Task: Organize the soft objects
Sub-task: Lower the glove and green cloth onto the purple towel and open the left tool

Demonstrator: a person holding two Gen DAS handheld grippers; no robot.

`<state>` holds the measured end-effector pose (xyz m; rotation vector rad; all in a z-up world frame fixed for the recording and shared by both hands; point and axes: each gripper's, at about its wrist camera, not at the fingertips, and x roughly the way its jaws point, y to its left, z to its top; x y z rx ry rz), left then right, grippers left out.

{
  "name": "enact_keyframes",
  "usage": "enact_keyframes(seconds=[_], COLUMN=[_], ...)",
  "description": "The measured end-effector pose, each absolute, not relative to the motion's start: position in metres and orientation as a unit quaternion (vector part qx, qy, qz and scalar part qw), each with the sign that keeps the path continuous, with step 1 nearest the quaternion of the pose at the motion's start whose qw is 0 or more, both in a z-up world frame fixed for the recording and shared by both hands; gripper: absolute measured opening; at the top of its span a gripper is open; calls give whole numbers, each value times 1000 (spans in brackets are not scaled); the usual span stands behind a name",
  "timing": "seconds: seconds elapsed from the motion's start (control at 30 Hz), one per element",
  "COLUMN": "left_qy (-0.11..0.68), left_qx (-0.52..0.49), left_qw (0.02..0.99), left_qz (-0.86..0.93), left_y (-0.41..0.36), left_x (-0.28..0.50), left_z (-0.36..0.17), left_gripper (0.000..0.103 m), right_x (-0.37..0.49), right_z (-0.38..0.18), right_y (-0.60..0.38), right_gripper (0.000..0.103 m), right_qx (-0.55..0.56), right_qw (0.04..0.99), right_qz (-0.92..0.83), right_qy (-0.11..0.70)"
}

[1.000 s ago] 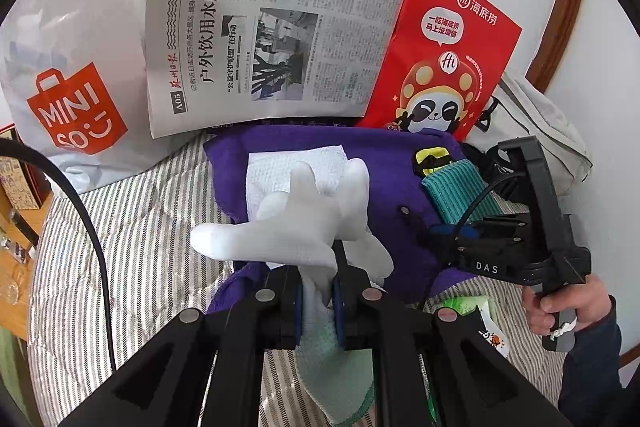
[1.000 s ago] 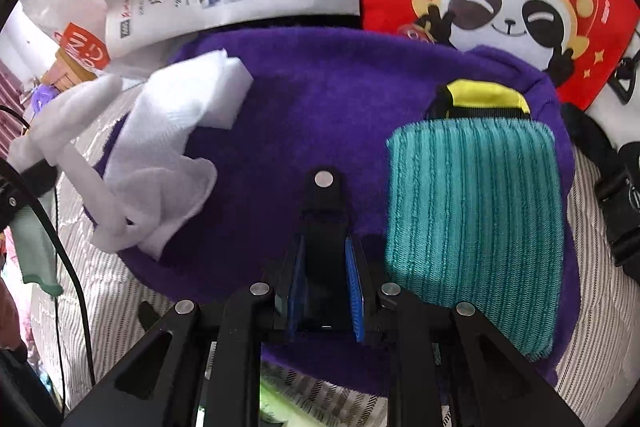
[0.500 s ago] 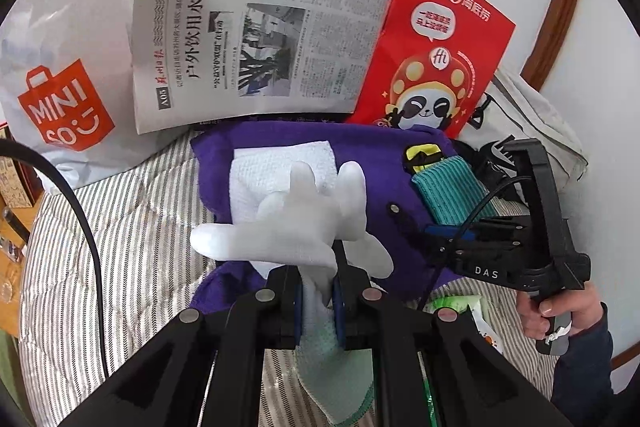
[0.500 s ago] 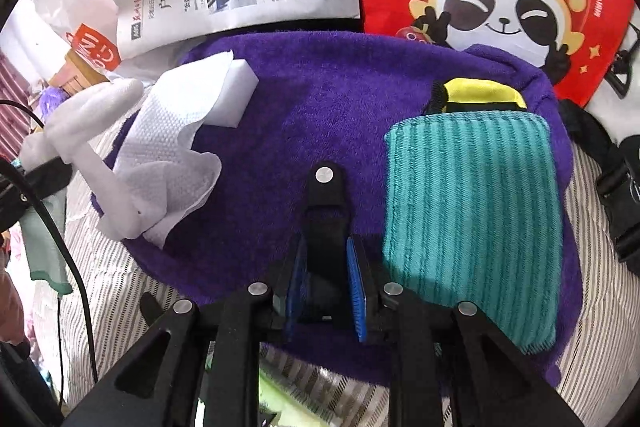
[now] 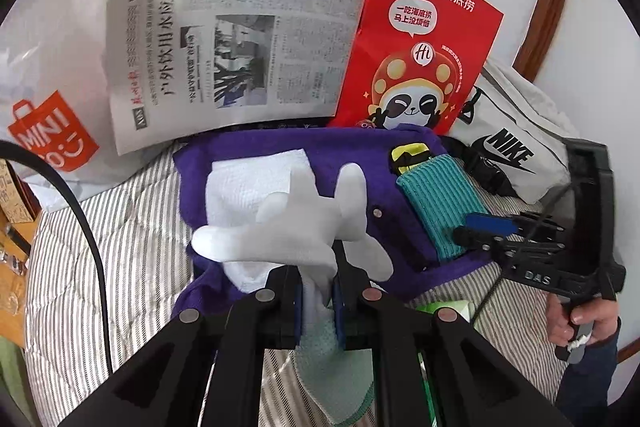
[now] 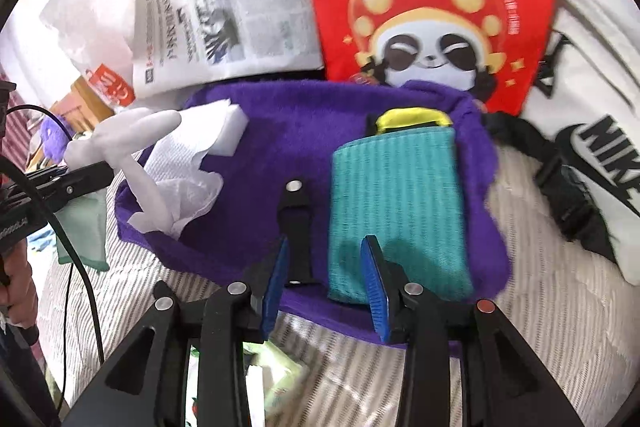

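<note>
Striped bedding covers the whole working surface, and on it lies a purple fleece cloth spread flat, backed by a newspaper, a red paper bag and a white Nike bag standing or leaning behind it. On the cloth's right half, seen from the right wrist, rests a teal ribbed pouch with a yellow tab at its far end; its long axis runs away from the gripper, nearly in line with the fingers, and its near short edge sits just ahead of them. On the left half lies a white paper towel, crumpled at its near end. The right gripper is much the nearer of the two to the pouch: its jaws have just been opening and now stand partway apart with nothing pinched, the right blue pad overlapping the pouch's near left corner in this view and the left pad over bare purple cloth. So the pouch lies slightly right of the gap, and I would judge a small sideways shift is needed before closing. The left gripper is clamped tight on a white glove at its green cuff, holding it above the towel, fingers pointing away.
</note>
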<state>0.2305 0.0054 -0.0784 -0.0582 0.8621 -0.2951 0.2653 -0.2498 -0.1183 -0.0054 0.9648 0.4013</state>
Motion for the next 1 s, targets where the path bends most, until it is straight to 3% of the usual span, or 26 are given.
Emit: enact_keyframes(seconds=[0.63,1.0], left_qy=[439,471], left_qx=[22,62], left_qw=[891,875], left_qz=[-110,-97], left_y=[-58,-66], left_x=[331,341], left_z=[-125,-160], left_gripper=[11,14], right_x=[256,256], right_z=[-118,-125], right_y=[-294,-299], right_gripper=[44,48], right_qx=[60,71], right_qw=[885,882], right_qz=[173,170], right_qy=[428,433])
